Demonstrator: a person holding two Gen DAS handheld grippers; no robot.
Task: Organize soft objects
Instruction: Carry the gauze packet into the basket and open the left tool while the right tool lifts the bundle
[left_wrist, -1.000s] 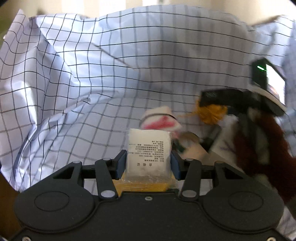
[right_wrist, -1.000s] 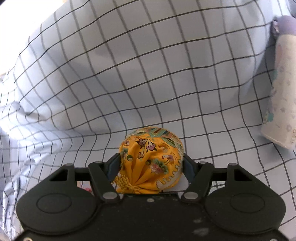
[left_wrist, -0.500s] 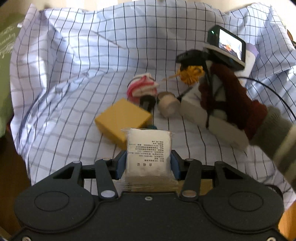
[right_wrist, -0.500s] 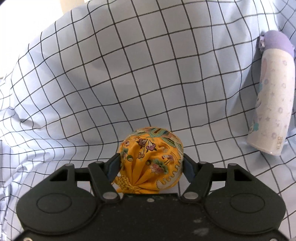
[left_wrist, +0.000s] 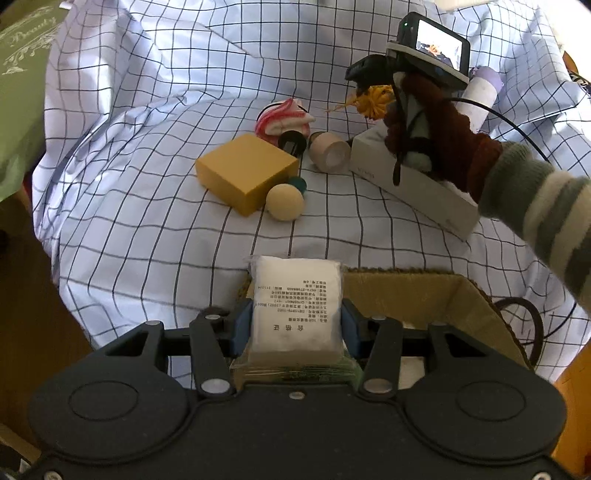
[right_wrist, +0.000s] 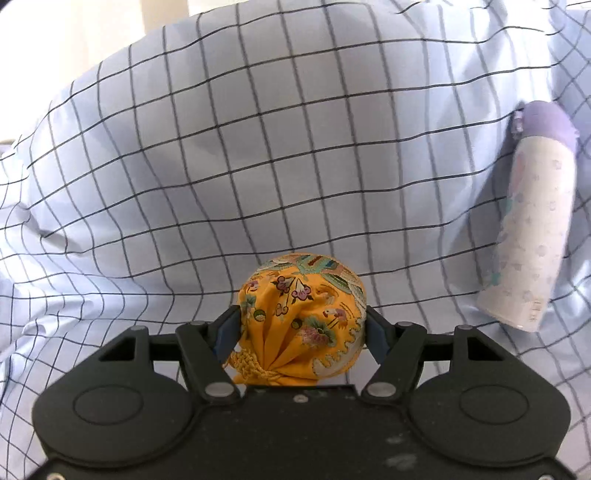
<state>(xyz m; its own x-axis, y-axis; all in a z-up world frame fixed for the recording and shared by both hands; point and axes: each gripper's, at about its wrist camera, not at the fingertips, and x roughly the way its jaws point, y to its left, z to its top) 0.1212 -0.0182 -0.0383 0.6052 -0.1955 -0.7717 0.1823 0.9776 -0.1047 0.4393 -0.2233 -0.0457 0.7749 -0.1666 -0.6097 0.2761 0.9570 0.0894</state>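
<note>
L gripper (left_wrist: 295, 325): 1 white packet (left_wrist: 295, 306); R gripper (right_wrist: 301, 328): 1 yellow pouch (right_wrist: 301, 317).

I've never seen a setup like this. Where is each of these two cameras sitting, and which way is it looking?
Left wrist: rides on the left gripper, looking along its fingers, shut on a white packet, across the checked cloth to a yellow block; the person's gloved right hand shows.
Right wrist: rides on the right gripper, shut on an orange pouch, facing cloth and a purple-capped bottle; no hand shows.
Shared: cloth, bottle, pouch.
</note>
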